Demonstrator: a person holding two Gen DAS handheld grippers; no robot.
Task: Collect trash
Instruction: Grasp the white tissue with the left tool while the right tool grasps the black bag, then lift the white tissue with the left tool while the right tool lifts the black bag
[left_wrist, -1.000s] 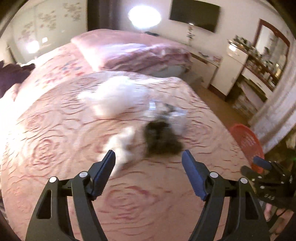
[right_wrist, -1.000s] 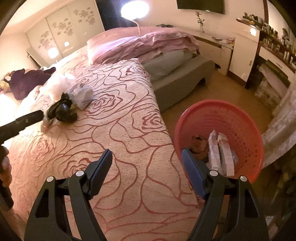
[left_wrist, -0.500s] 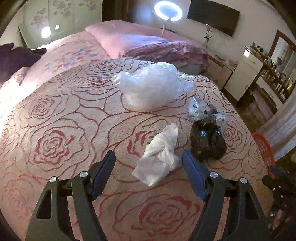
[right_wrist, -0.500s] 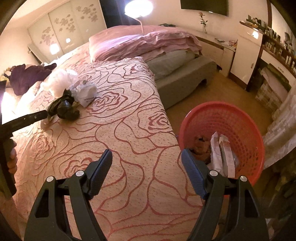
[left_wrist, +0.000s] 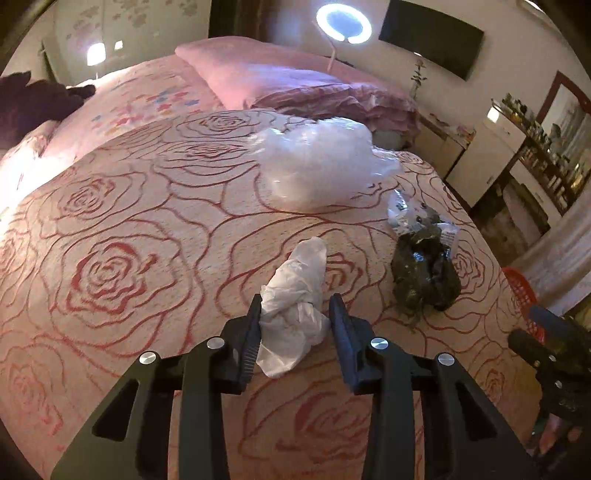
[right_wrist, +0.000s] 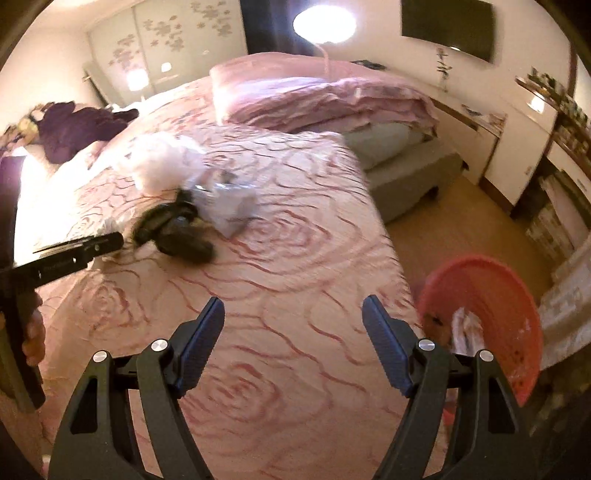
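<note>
A crumpled white plastic bag (left_wrist: 299, 280) lies on the rose-patterned bedspread (left_wrist: 110, 229). My left gripper (left_wrist: 295, 310) is closing on its near end, and both pads touch it. Further right sit a dark crumpled bag (left_wrist: 421, 273) and a clear printed wrapper (left_wrist: 406, 214), with a big clear bag (left_wrist: 317, 166) behind them. My right gripper (right_wrist: 293, 317) hangs open over the bed's near corner with nothing between its fingers. The dark bag (right_wrist: 177, 232) and the wrapper (right_wrist: 229, 203) lie ahead of it to the left. The red basket (right_wrist: 498, 295) stands on the floor to its right.
The basket holds white packaging (right_wrist: 469, 328). Folded pink bedding (right_wrist: 325, 99) lies at the head of the bed and a purple garment (right_wrist: 74, 125) at the far left. White cabinets (right_wrist: 517, 147) and shelves line the right wall beyond a strip of floor (right_wrist: 461, 210).
My left gripper has come down over the white bag and its jaws have narrowed around it. My right gripper has swung left from the basket toward the bed.
</note>
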